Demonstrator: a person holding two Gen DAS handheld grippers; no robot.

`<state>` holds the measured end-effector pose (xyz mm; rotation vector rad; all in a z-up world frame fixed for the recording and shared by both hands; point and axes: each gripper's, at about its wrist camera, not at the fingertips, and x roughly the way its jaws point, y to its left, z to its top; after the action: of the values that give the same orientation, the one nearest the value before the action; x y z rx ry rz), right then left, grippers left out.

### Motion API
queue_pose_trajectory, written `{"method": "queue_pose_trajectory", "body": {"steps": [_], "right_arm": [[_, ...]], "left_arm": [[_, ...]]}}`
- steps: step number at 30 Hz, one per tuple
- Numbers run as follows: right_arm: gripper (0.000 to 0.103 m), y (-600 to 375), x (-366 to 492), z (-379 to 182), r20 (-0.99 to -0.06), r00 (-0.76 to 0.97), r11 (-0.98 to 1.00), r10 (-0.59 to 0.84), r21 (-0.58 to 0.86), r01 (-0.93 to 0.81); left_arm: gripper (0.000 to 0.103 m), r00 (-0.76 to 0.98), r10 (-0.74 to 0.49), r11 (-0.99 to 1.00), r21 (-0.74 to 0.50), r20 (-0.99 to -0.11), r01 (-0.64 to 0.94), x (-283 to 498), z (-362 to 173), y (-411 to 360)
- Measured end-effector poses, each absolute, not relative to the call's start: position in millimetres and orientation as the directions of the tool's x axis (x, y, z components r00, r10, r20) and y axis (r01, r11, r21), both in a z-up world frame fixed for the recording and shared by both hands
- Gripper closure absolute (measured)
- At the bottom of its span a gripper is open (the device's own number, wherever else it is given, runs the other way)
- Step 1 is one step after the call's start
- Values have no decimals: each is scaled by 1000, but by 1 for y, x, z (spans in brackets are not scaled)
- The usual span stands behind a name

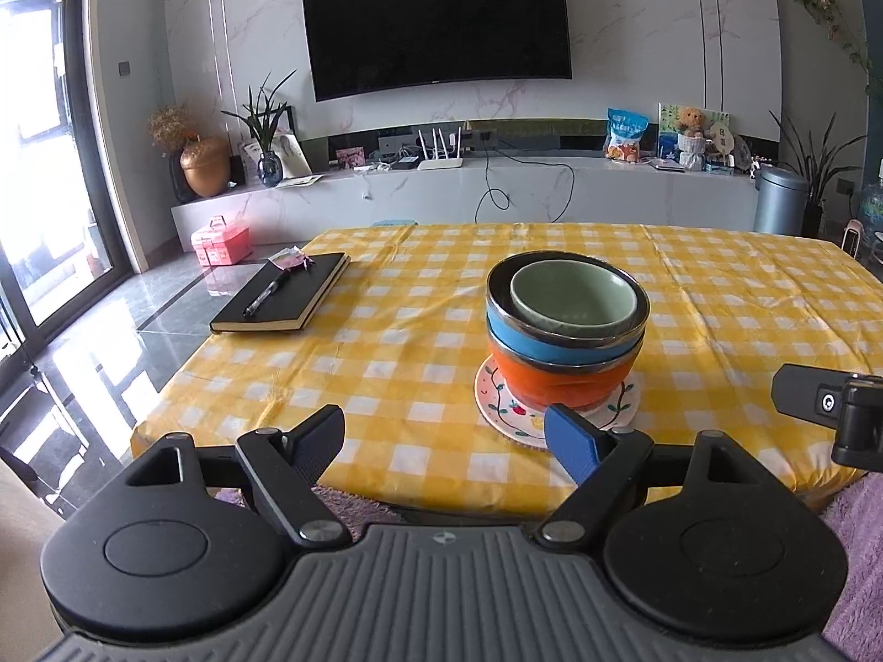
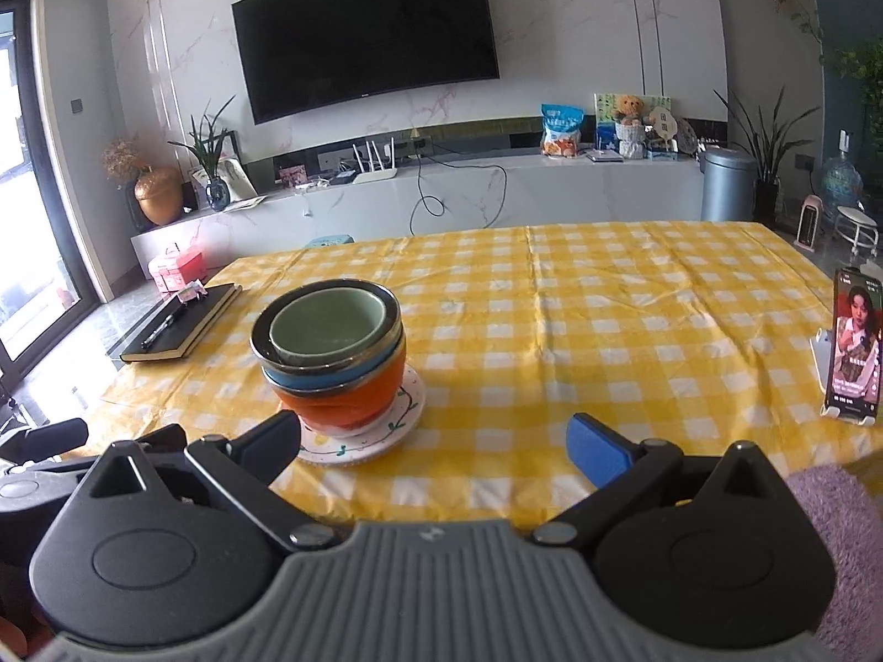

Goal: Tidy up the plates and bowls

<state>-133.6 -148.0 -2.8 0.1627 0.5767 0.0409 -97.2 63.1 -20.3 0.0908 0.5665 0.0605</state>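
A living room with a yellow checked table (image 1: 419, 342) before me. On it stands a small painted plate (image 1: 499, 414) bearing three nested bowls — orange bowl (image 1: 557, 383) lowest, blue bowl (image 1: 530, 339) in it, green bowl (image 1: 571, 295) on top. My left gripper (image 1: 447, 438) and right gripper (image 2: 436, 441) hover near the stack — both spread wide, empty. A black notebook (image 1: 287, 292) with a pen (image 1: 267, 295) lies well to the left.

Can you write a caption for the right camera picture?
Green bowl nested in blue and orange bowls on a plate; open right gripper.
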Motion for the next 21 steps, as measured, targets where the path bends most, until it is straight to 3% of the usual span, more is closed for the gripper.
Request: {"method": "queue_pose_trajectory", "body": {"steps": [21], "right_arm": [[3, -149, -148, 2, -482, 871, 987, 95, 159, -19]], "left_arm": [[7, 863, 85, 991, 128, -498, -24, -108, -16, 57]]}}
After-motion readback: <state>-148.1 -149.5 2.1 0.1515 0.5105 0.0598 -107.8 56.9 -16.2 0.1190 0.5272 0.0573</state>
